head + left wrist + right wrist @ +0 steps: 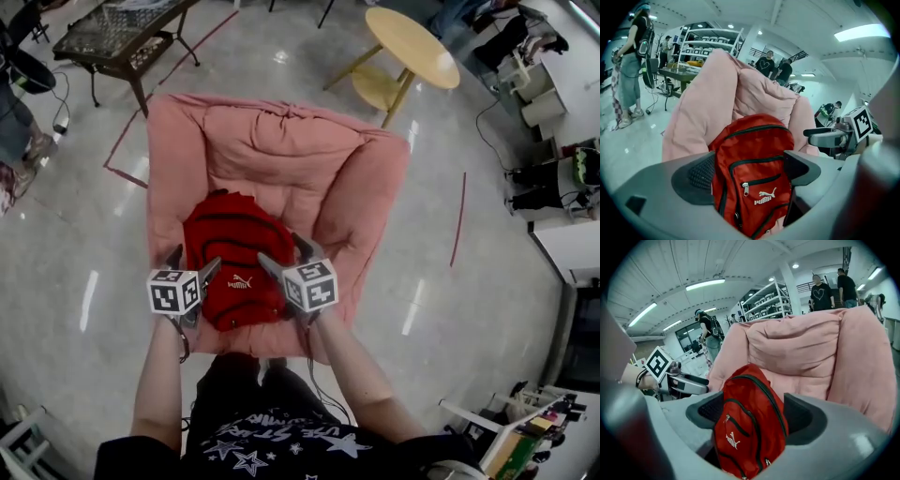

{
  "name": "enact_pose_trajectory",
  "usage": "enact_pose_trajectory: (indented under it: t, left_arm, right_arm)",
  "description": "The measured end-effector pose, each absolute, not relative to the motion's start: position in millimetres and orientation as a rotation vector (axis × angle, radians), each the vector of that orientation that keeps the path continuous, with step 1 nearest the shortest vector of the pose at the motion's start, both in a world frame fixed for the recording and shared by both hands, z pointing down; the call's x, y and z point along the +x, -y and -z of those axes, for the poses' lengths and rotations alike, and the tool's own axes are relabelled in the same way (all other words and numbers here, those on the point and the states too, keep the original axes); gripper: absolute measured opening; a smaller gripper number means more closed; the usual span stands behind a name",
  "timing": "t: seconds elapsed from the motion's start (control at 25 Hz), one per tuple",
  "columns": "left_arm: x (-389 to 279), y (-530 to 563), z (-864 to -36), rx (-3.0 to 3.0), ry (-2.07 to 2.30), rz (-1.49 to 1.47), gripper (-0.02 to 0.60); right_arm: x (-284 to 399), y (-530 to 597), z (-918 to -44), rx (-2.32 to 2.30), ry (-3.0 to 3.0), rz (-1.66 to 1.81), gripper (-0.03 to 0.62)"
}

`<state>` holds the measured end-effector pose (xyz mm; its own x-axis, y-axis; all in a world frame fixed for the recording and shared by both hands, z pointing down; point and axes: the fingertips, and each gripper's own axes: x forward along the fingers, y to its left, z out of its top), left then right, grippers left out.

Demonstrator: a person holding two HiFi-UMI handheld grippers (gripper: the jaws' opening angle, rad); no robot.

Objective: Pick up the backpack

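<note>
Left gripper view looks along our left gripper (750, 171): its jaws stand wide apart and grip nothing. The red Puma backpack (754, 140) shows in the gap, but the pads do not press it. Our right gripper (754, 416) is likewise spread and empty, with the same backpack framed between its jaws. In the head view we hold the two grippers at either side of the bag's near end. The backpack lies on the seat of a pink cushioned armchair (281, 150). Its puffy arms rise close on both sides and its back closes the far edge, so only the near edge is open to us. Glossy floor (75, 244) surrounds the chair. A round wooden side table (412, 47) and a dark low table (122, 37) stand beyond the chair's back.
</note>
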<state>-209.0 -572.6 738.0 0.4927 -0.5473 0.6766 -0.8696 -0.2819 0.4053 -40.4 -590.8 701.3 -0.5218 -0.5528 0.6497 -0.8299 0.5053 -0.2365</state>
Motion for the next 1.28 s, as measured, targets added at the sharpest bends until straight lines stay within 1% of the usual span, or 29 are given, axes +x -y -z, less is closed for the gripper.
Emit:
enact_pose_trajectory:
  t: [0.16, 0.48, 0.76, 0.8, 0.84, 0.88, 0.92, 1.0, 1.04, 1.08, 1.28]
  left_arm:
    - [-222.4, 597.7, -780.1, 1.902, 1.155, -0.549, 0.436]
    - [-229.3, 627.2, -830.8, 1.879, 1.156, -0.584, 0.436]
    - [-218.8, 642.0, -865.1, 1.859, 1.246, -0.64, 0.433]
    - [-220.8, 643.6, -866.5, 1.849, 1.27, -0.639, 0.432]
    - [-224.3, 644.6, -866.6, 1.835, 1.297, -0.639, 0.393]
    - [-228.4, 645.2, -866.0, 1.819, 1.325, -0.638, 0.322]
    - [-232.2, 645.2, -865.2, 1.806, 1.346, -0.635, 0.279]
    - [-236.8, 643.6, -863.1, 1.791, 1.361, -0.63, 0.231]
    - [-237.8, 641.9, -861.6, 1.788, 1.358, -0.627, 0.225]
    - [-238.3, 639.9, -859.7, 1.789, 1.353, -0.625, 0.225]
    - [-236.7, 630.2, -847.9, 1.871, 1.299, -0.619, 0.23]
  right_arm:
    - [-50.7, 615.0, -739.0, 1.09, 2.207, -0.759, 0.396]
    - [-66.8, 644.1, -798.8, 1.042, 2.136, -0.738, 0.394]
    - [-60.6, 660.1, -838.4, 1.002, 2.049, -0.654, 0.391]
    - [-59.4, 661.9, -841.7, 1.007, 2.039, -0.652, 0.332]
    - [-59.1, 662.5, -842.7, 1.005, 2.034, -0.655, 0.249]
    - [-60.5, 661.5, -841.6, 0.993, 2.036, -0.663, 0.208]
    - [-63.3, 659.1, -839.6, 0.977, 2.046, -0.674, 0.153]
    - [-69.2, 650.9, -835.2, 0.947, 2.08, -0.67, 0.053]
    - [-72.0, 646.0, -831.2, 0.938, 2.103, -0.653, 0.029]
    - [-74.8, 640.9, -824.8, 0.93, 2.131, -0.629, 0.02]
    - [-86.6, 612.5, -775.9, 0.864, 2.284, -0.535, 0.012]
